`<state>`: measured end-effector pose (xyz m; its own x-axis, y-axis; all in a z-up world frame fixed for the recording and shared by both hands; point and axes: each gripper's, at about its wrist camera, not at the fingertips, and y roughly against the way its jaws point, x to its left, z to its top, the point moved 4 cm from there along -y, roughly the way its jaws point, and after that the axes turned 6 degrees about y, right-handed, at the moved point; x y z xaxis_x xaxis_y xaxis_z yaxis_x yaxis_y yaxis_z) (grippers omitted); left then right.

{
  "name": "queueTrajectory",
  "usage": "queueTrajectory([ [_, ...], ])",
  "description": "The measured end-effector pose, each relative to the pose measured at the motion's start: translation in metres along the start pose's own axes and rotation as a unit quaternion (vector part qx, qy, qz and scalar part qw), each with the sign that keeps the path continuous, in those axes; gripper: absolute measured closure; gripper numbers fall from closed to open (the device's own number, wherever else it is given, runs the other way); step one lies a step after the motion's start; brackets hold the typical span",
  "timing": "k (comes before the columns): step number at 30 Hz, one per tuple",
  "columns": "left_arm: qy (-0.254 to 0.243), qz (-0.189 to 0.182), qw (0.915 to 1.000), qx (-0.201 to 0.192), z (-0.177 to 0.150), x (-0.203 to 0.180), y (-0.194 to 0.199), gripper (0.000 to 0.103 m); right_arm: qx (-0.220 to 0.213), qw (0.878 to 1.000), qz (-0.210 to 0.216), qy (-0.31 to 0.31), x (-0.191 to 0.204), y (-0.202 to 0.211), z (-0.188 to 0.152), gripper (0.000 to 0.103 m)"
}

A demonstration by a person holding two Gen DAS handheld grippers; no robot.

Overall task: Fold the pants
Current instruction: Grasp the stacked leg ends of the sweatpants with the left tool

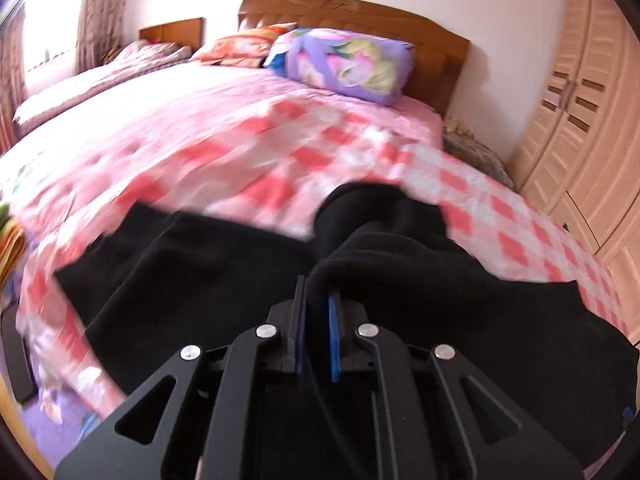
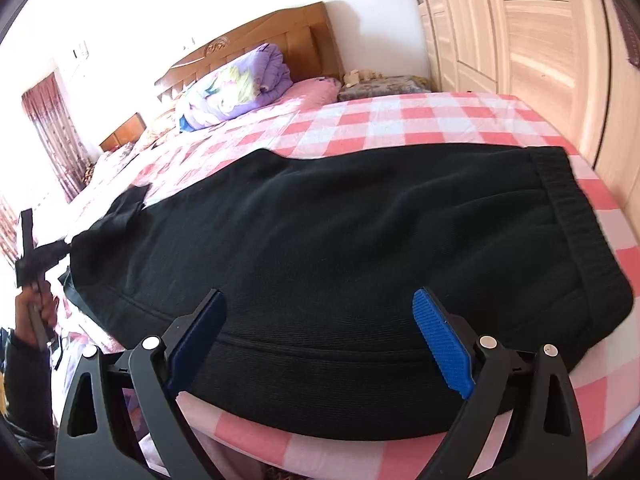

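Note:
Black pants point(image 2: 340, 232) lie lengthwise across the pink checked bedcover point(image 2: 400, 120), with the elastic waistband point(image 2: 568, 216) at the right. In the right wrist view, my right gripper point(image 2: 320, 300) stands open over the near edge of the pants, its blue pads wide apart with nothing pressed between them. At the far left a hand point(image 2: 36, 312) holds my left gripper point(image 2: 38, 258), which grips the leg end. In the left wrist view the left gripper point(image 1: 318, 300) is shut on a fold of the black pants point(image 1: 180, 280), and the cloth bunches up over its tips.
A rolled purple quilt point(image 1: 340, 64) and an orange pillow point(image 1: 240, 46) lie by the wooden headboard point(image 1: 360, 12). A pale wooden wardrobe point(image 2: 520, 40) stands close along the bed's right side. A second bed point(image 1: 100, 76) and curtains point(image 2: 52, 128) are at the left.

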<state>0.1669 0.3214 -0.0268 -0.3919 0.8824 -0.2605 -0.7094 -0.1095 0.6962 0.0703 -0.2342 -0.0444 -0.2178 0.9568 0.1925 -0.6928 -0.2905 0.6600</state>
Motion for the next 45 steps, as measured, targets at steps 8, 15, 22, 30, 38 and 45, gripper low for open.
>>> queueTrajectory([
  [8, -0.020, 0.069, 0.9972, -0.020, -0.029, 0.050, 0.029, 0.030, 0.013, 0.999, 0.016, 0.049, 0.039, -0.013, 0.007, 0.012],
  [15, -0.318, 0.121, 0.9380, -0.066, -0.045, -0.071, 0.037, 0.011, 0.012, 0.996, 0.036, 0.075, 0.070, -0.027, 0.024, 0.012],
  [22, -0.470, 0.058, 0.8803, 0.027, -0.057, -0.103, -0.029, 0.035, 0.016, 0.995, 0.048, 0.084, 0.077, -0.032, 0.020, 0.012],
  [30, -0.295, -0.022, 0.9547, 0.029, -0.006, -0.060, -0.012, 0.090, 0.022, 0.997, 0.048, 0.055, 0.062, -0.032, 0.014, 0.012],
  [38, 0.057, -0.137, 0.9887, -0.024, 0.032, 0.085, 0.049, 0.097, 0.030, 0.997, 0.065, 0.021, 0.053, -0.039, 0.009, 0.012],
  [45, 0.211, -0.137, 0.9676, 0.025, 0.007, 0.180, 0.015, 0.095, 0.047, 0.996, 0.067, 0.033, 0.066, -0.048, 0.004, 0.012],
])
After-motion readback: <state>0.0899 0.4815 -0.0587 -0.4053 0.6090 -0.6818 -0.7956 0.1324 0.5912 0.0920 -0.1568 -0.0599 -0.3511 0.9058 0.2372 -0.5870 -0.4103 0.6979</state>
